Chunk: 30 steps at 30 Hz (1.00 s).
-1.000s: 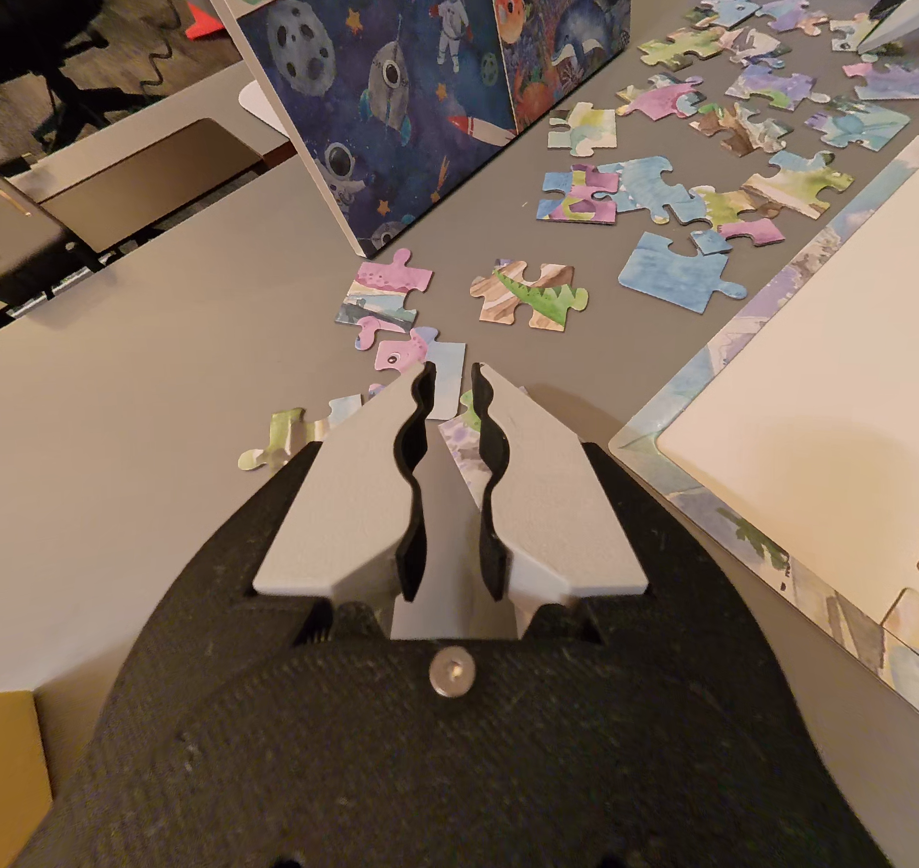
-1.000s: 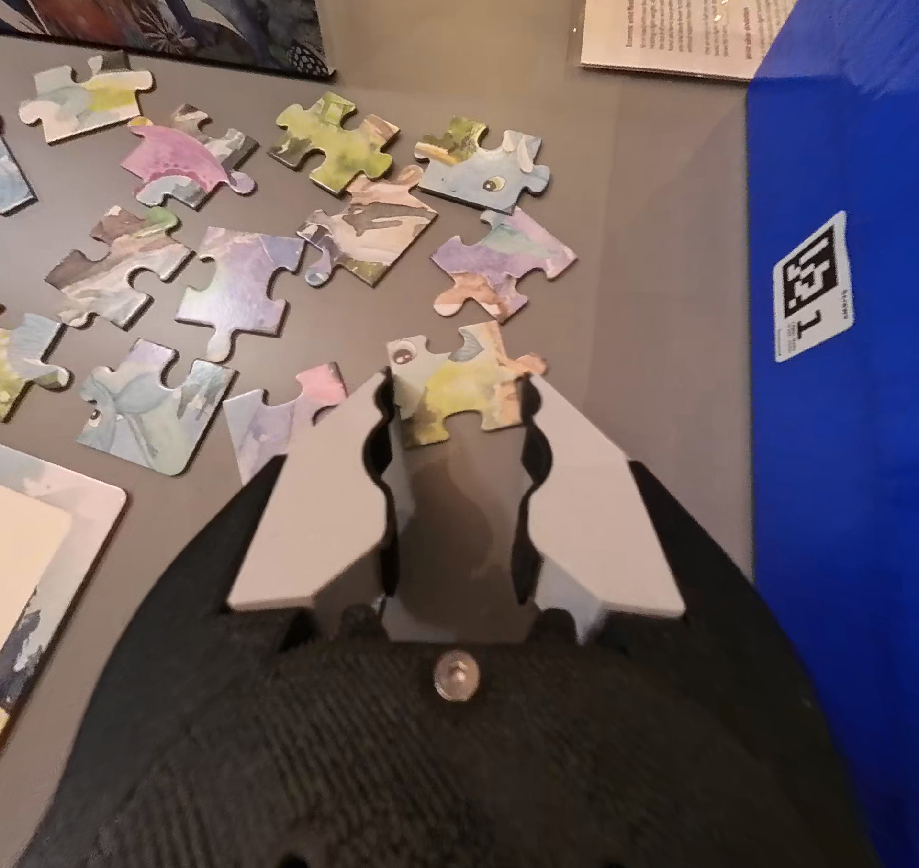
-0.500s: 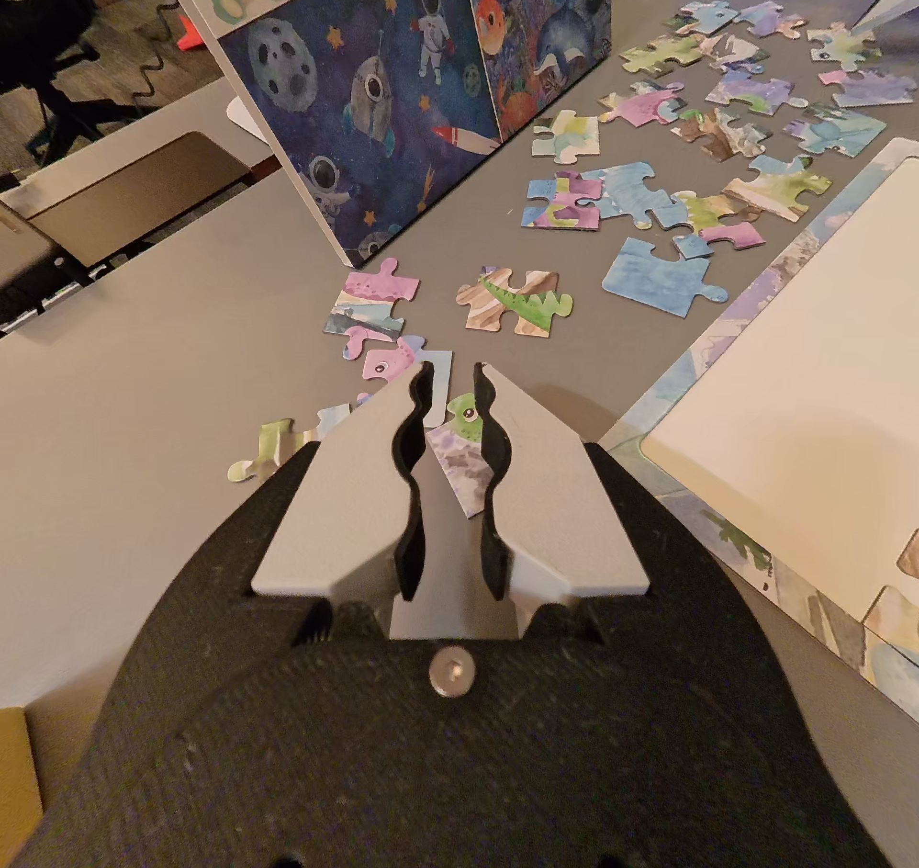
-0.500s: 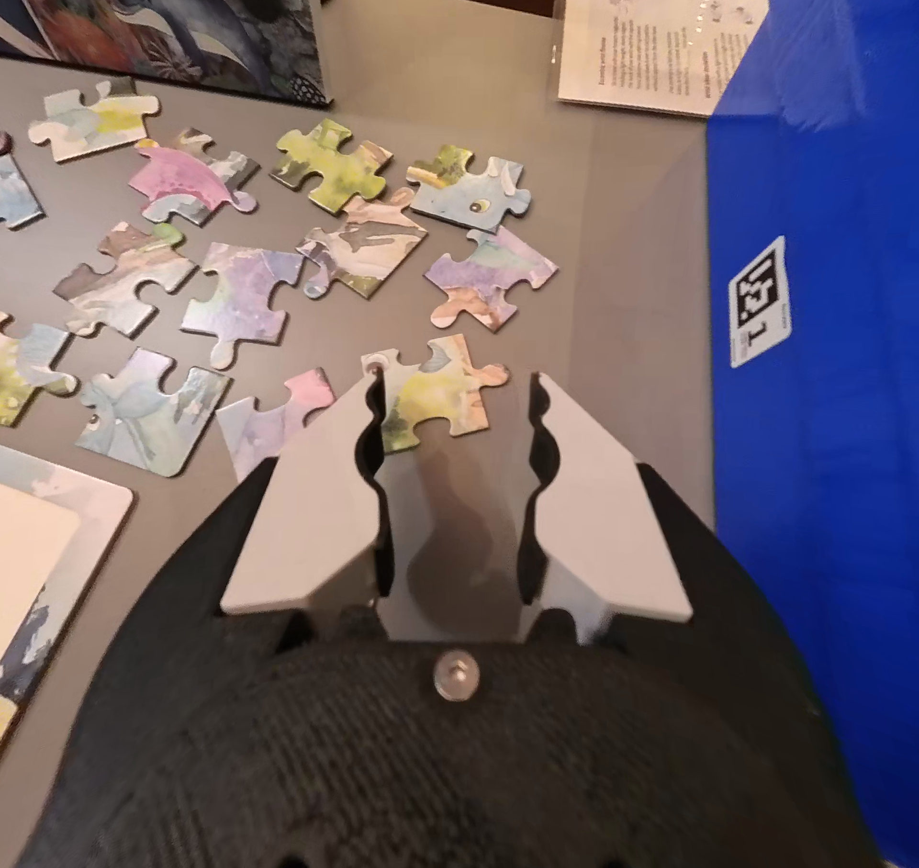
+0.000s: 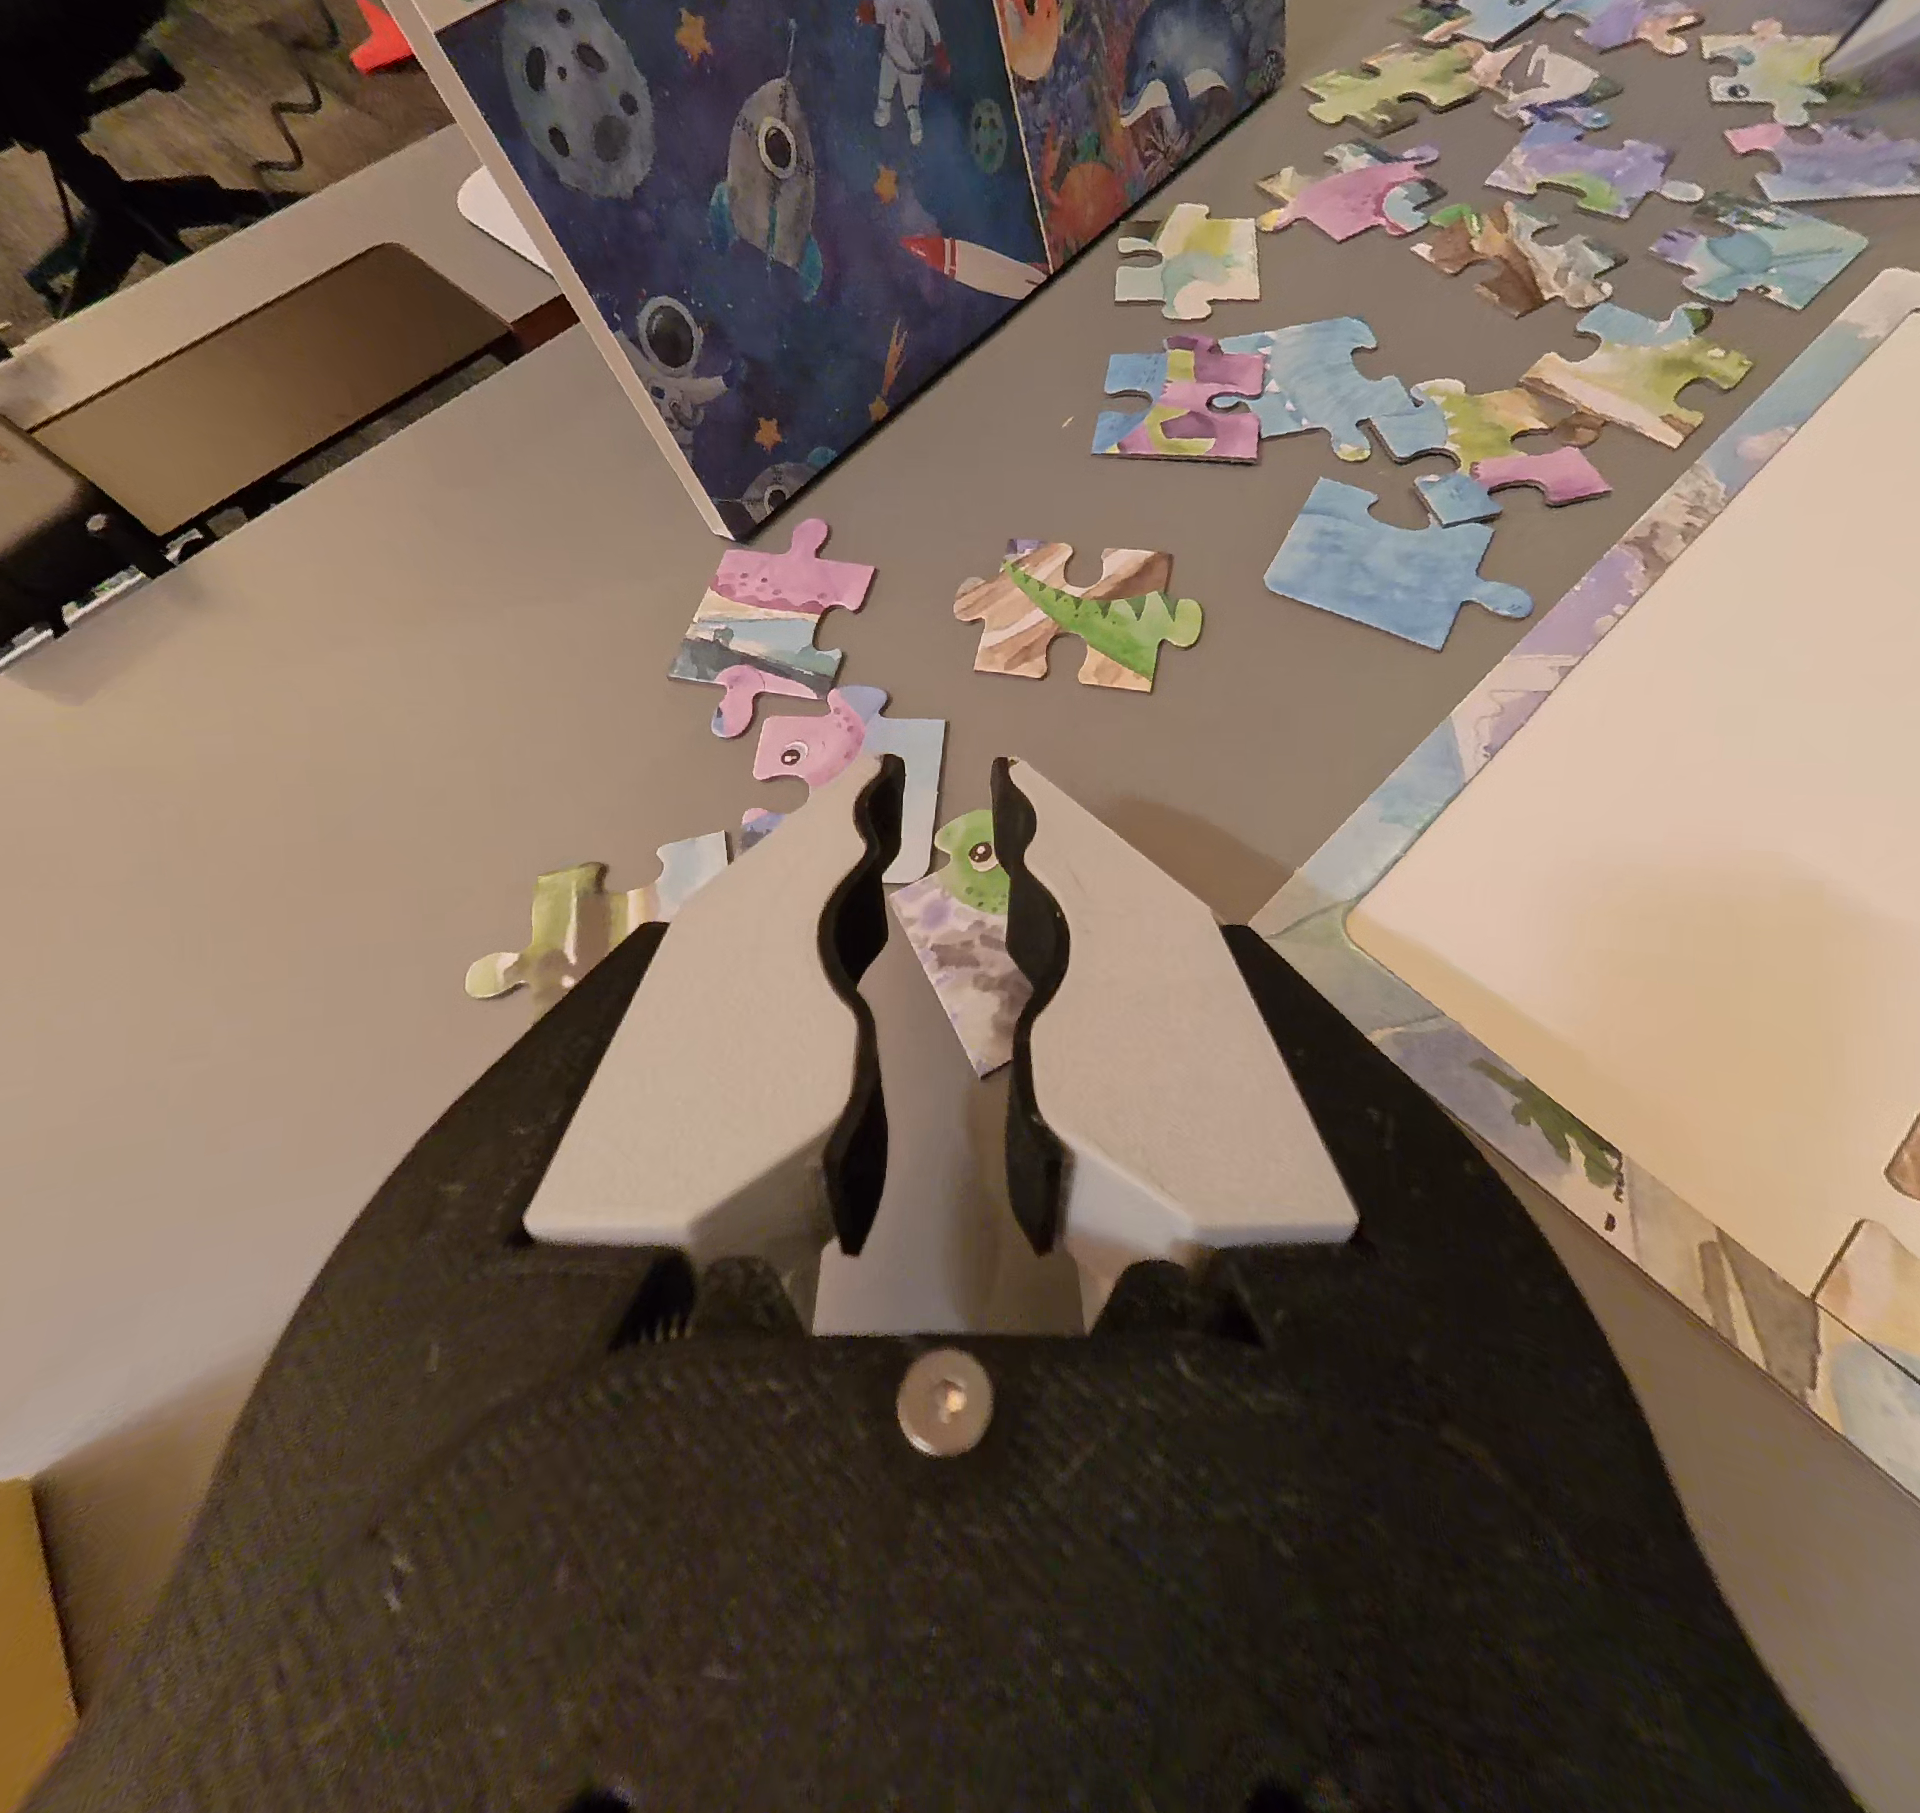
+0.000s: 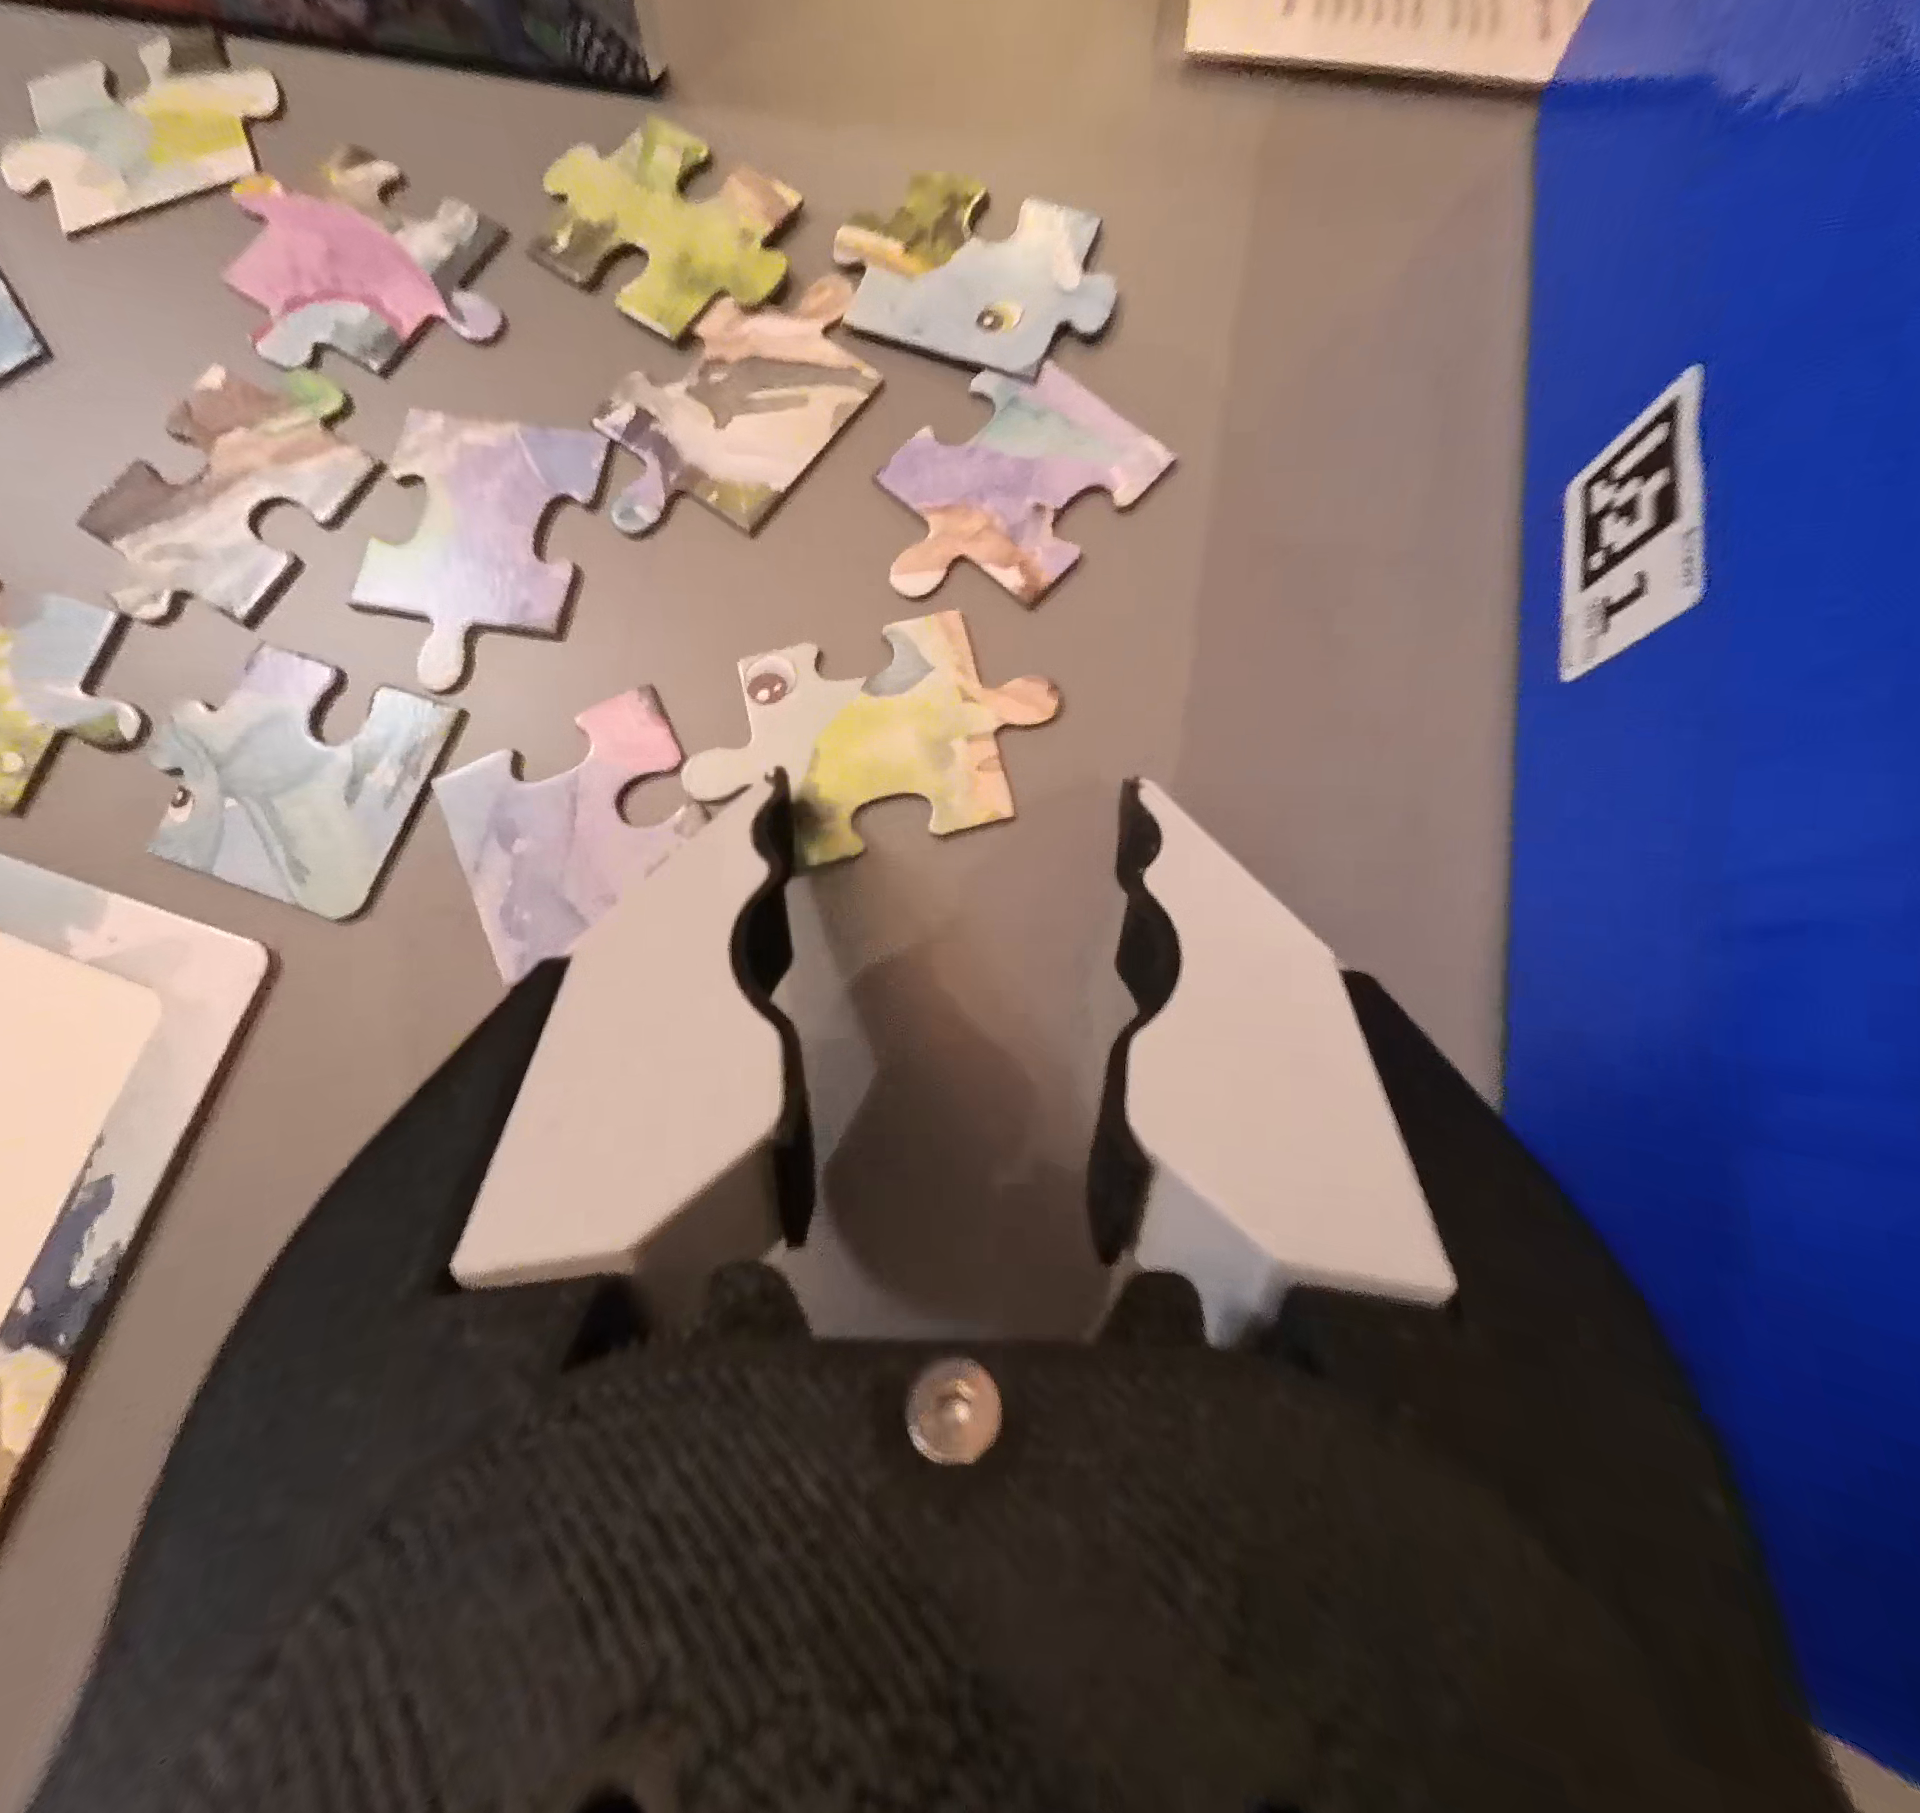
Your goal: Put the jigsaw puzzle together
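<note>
Both hand-held grippers empty above loose jigsaw pieces on the grey counter (image 5: 312,724).

Your left hand-held gripper (image 5: 945,776) has its fingers narrowly parted, pinching nothing; a purple-grey piece with a green creature (image 5: 961,922) lies on the counter under the gap. Your right hand-held gripper (image 6: 956,797) is spread wide, its left fingertip over the edge of a yellow-green piece (image 6: 894,735). The puzzle frame (image 5: 1455,755) lies right of the left gripper, the picture box (image 5: 779,153) behind the pieces.
</note>
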Tool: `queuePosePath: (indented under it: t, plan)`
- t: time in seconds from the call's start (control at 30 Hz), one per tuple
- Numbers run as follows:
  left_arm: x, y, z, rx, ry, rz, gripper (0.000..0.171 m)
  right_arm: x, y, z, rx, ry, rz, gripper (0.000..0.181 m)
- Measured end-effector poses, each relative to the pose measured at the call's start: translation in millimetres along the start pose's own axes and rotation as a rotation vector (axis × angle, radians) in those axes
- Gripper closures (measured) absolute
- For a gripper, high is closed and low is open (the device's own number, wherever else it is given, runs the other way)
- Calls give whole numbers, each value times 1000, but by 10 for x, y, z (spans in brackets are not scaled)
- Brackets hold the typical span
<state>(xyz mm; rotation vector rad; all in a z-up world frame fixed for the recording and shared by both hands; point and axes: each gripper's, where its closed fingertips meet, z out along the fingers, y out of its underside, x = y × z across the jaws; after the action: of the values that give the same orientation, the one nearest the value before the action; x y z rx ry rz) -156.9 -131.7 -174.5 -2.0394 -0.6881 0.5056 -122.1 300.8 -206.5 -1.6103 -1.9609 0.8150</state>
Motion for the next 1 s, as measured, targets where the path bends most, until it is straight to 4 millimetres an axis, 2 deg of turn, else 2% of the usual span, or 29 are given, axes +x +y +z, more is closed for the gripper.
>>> queuePosePath:
  t: [0.17,0.27,0.6,0.77,0.83,0.9,1.0]
  plan:
    - [3,3,3,-2,2,1,156,-116,18,31,-3,-50,-76,116]
    - [11,10,10,-8,1,10,156,-185,1,34,12,-78,-93,136]
    - [26,10,13,-11,2,17,155,-169,-6,19,7,-73,-85,137]
    - [47,4,14,-12,8,20,155,-248,-146,-88,89,-139,-46,137]
    - [63,-7,11,-10,10,25,155,-384,-256,-167,148,-207,-47,136]
    - [88,-20,10,-9,15,31,155,-623,-390,-270,218,-299,-84,136]
    - [175,-52,6,-2,48,38,154,-1191,-534,-430,302,-457,-217,137]
